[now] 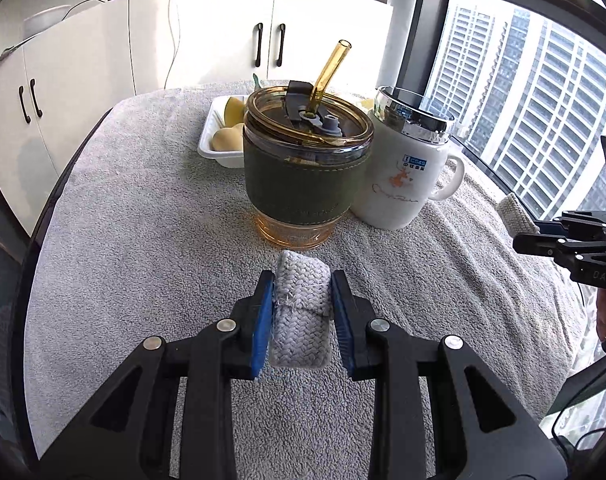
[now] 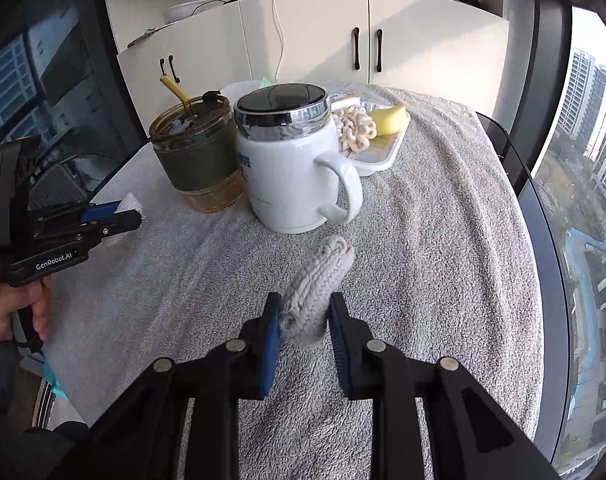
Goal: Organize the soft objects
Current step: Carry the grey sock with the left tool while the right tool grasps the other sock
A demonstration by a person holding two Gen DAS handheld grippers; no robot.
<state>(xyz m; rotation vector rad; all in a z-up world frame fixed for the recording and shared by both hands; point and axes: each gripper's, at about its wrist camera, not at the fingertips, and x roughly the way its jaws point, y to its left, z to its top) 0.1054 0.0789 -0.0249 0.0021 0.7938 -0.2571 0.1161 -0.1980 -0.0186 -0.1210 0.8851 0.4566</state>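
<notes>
The grey terry towel (image 1: 143, 220) covering the round table is the working bed, presumably laid to keep soft things from sliding. At twelve o'clock from the left gripper (image 1: 301, 312) stands the amber glass tumbler with a green sleeve and straw (image 1: 303, 168), the white ceramic mug with a chrome lid (image 1: 403, 172) touching it at about one o'clock, and the white plastic tray of yellow and cream foam pieces (image 2: 377, 148) behind both. The two cups block a straight path to that tray, which I judge the likely destination.

The left gripper is clamped on a folded grey braided cloth piece (image 1: 301, 320), lifted clear of the towel. The right gripper (image 2: 305, 316) likewise pinches a second grey knitted piece (image 2: 315, 284), its free end pointing toward the mug at twelve o'clock.
</notes>
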